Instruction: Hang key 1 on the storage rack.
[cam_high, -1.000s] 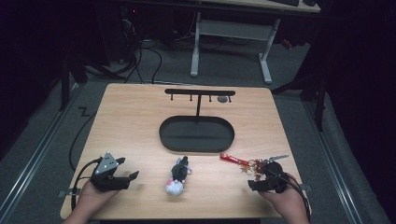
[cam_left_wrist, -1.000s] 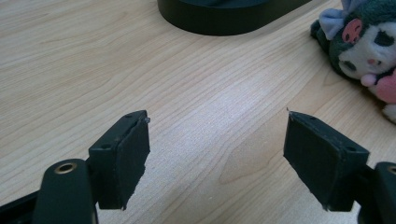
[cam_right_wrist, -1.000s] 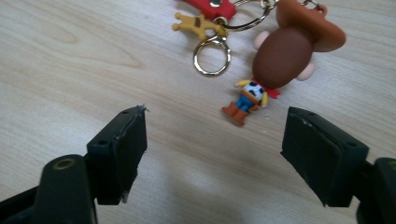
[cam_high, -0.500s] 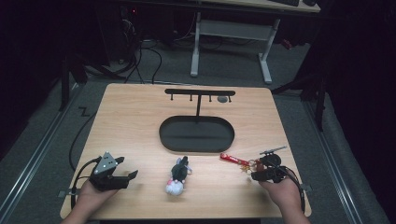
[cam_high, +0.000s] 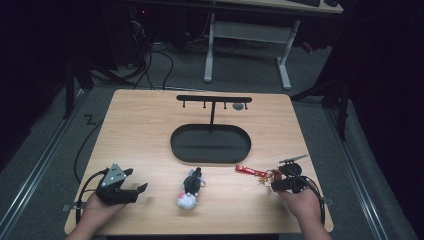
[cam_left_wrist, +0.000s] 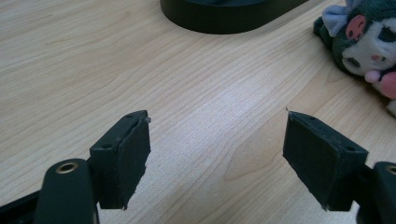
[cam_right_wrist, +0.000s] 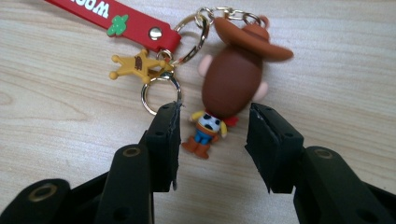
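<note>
A cowboy figure keychain (cam_right_wrist: 233, 79) of glossy moulded rubber is seen lying on the pale wood-grain table (cam_high: 145, 130), near the right edge, joined by metal rings to a flat red strap (cam_right_wrist: 116, 18) and a gold star charm (cam_right_wrist: 137, 64). The right gripper (cam_right_wrist: 212, 135) is set over the small legs of the figure; its jaws have just been closing, yet gaps remain on both sides. The left gripper (cam_left_wrist: 217, 154) is held released over bare wood at near left, beside a fuzzy plush toy (cam_high: 190, 187). An oval black tray (cam_high: 175, 145) is placed centrally.
</note>
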